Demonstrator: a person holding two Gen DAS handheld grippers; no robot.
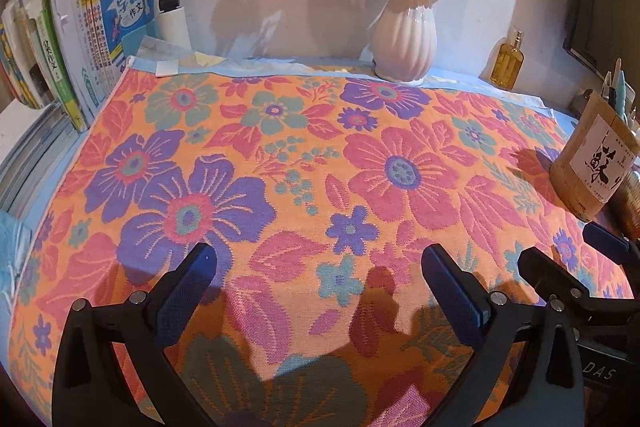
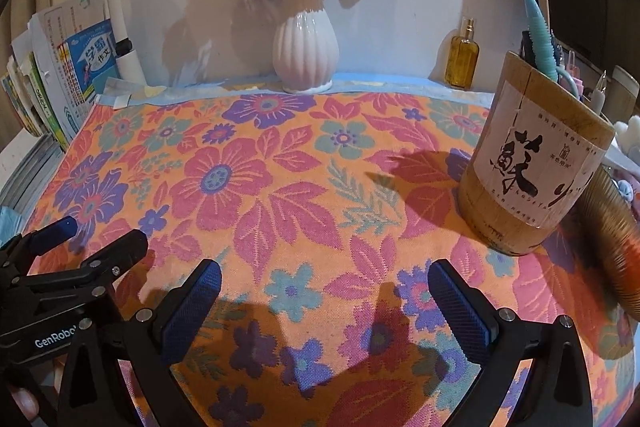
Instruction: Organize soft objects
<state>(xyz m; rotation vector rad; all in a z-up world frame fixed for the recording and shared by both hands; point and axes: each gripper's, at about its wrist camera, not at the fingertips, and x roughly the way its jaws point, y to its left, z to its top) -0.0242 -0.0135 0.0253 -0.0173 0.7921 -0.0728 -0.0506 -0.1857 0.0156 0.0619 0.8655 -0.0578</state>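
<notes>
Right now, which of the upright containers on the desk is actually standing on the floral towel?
The bamboo pen holder on the right; the white vase and amber bottle stand behind the floral towel.

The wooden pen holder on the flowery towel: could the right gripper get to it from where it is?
Probably yes. The right gripper is open, and only flat floral towel lies between it and the pen holder, ahead to its right.

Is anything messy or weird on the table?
Mostly tidy. The flowery towel lies flat, but the wooden pen holder stands on its right part, which would get in the way of folding. Nothing looks spilled or broken.
</notes>
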